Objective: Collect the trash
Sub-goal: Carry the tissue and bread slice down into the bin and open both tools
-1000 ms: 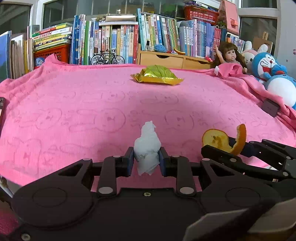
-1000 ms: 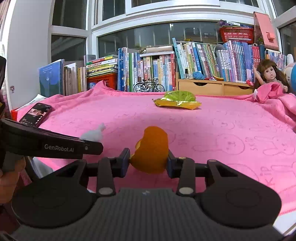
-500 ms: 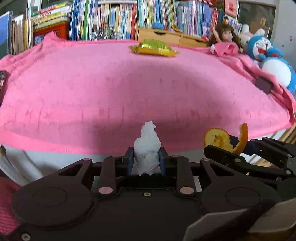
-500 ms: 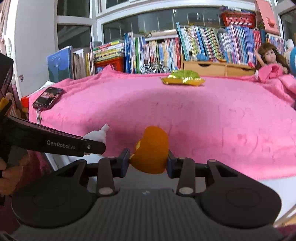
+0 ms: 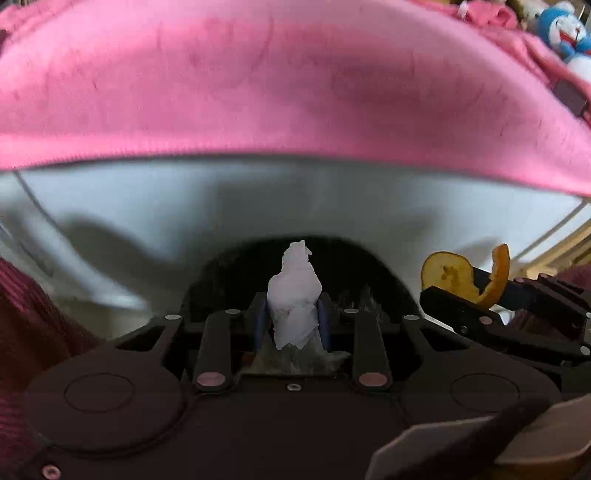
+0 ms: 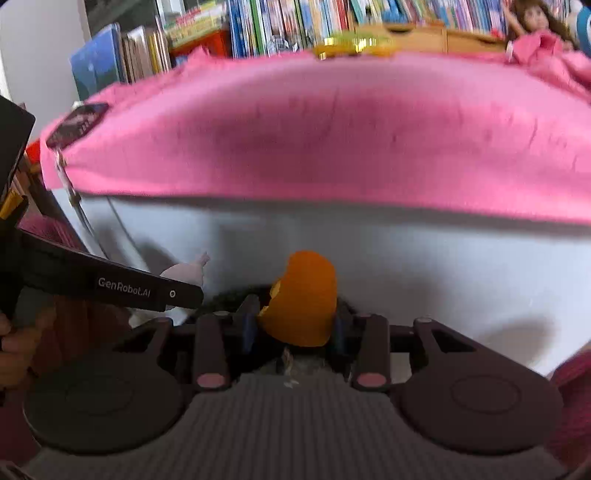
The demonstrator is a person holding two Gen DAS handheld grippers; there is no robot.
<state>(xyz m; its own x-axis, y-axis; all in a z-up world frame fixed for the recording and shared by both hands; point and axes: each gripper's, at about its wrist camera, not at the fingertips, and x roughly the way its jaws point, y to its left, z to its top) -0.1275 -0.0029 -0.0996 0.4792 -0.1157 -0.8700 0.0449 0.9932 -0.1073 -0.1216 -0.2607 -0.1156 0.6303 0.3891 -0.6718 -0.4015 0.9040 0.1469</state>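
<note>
A crumpled white tissue [image 5: 294, 295] stands upright between the blue pads of my left gripper [image 5: 293, 319], which is shut on it. My right gripper [image 6: 293, 325] is shut on a curled piece of orange peel [image 6: 301, 299]. In the left wrist view the peel [image 5: 448, 275] and the right gripper show at the right. Both grippers hang in front of the white side of the bed [image 5: 332, 199], below the pink blanket's edge [image 5: 295, 110]. A dark round opening [image 5: 354, 266] lies just under the tissue. A green and gold snack bag [image 6: 352, 43] lies at the blanket's far edge.
A phone [image 6: 77, 123] lies on the blanket's left corner. Books [image 6: 280, 22], a doll [image 6: 533, 22] and a blue plush toy [image 5: 563, 31] line the far side. A person's hand [image 6: 14, 343] holds the left gripper's handle.
Both grippers have sunk from above the blanket to below its front edge and tipped downward, each keeping its hold. The dark opening has come into view under them.
</note>
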